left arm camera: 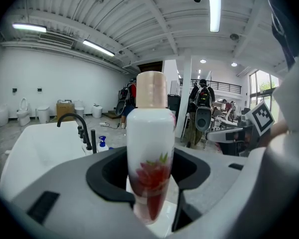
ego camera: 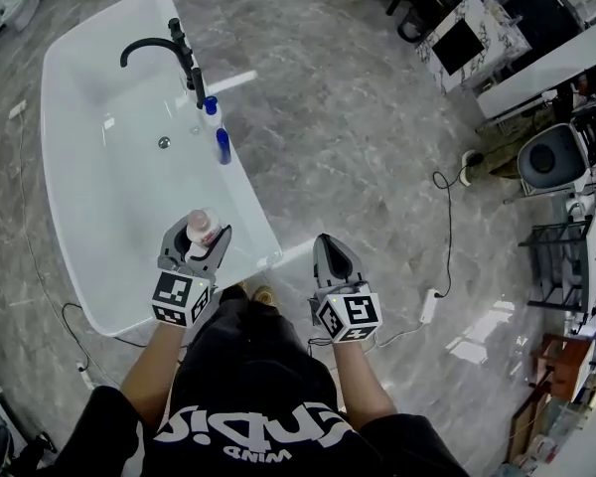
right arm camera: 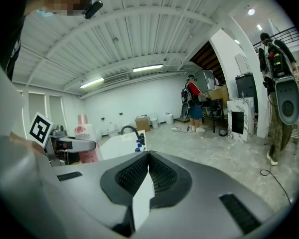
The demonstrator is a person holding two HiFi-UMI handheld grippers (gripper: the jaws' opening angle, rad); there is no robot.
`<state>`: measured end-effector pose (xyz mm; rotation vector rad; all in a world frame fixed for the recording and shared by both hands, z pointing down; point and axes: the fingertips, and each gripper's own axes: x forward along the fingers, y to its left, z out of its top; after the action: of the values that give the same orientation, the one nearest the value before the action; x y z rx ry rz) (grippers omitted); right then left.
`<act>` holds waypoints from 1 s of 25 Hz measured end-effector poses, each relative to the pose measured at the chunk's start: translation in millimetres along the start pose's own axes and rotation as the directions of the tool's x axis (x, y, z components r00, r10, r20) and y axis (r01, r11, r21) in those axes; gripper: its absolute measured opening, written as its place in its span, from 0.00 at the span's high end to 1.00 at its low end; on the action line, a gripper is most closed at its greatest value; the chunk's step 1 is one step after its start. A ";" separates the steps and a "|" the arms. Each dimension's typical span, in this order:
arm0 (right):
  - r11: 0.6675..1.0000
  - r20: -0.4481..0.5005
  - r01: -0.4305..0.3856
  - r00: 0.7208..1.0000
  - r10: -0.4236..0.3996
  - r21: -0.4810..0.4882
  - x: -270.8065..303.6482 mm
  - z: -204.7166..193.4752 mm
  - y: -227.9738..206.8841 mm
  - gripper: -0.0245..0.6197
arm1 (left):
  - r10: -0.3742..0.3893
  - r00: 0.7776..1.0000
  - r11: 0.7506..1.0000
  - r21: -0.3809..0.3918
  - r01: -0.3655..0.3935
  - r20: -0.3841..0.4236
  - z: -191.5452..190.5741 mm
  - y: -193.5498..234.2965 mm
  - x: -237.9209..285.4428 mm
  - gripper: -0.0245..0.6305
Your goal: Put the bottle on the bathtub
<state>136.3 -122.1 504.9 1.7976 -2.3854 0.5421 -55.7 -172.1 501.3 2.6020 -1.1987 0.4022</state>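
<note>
— Where's the bottle point(left arm camera: 150, 153)?
— In my left gripper point(ego camera: 201, 238), jaws clamped on its white body. It stands upright, pinkish cap on, over the near end of the bathtub point(ego camera: 89, 107).
— What's inside it?
— Can't tell (it's opaque, with a red flower print).
— And the tub?
— A white basin with its drain point(ego camera: 164, 142) showing. Two blue bottles point(ego camera: 217, 132) stand on the rim by the black faucet point(ego camera: 157, 48).
— Your other side?
— My right gripper point(right arm camera: 148, 158) has its jaws pressed together, over the floor beside the tub.

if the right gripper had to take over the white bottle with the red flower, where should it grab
Probably the bottle just under its cap, the stretch free above the left gripper, which is shut on its lower body. Come in level from the person's right: it stands upright with round, straight sides. The right gripper is shut, so open it first.
</note>
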 end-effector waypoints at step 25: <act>0.999 -0.095 0.014 0.995 -0.010 0.035 128.2 -70.8 -47.3 0.93 | -0.029 0.999 0.999 -0.016 0.029 -0.026 -84.4 66.1 149.0 0.62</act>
<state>134.3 -225.7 618.8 1.7572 -2.3156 0.6576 -25.7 -289.8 638.9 2.5897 -1.1498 0.4178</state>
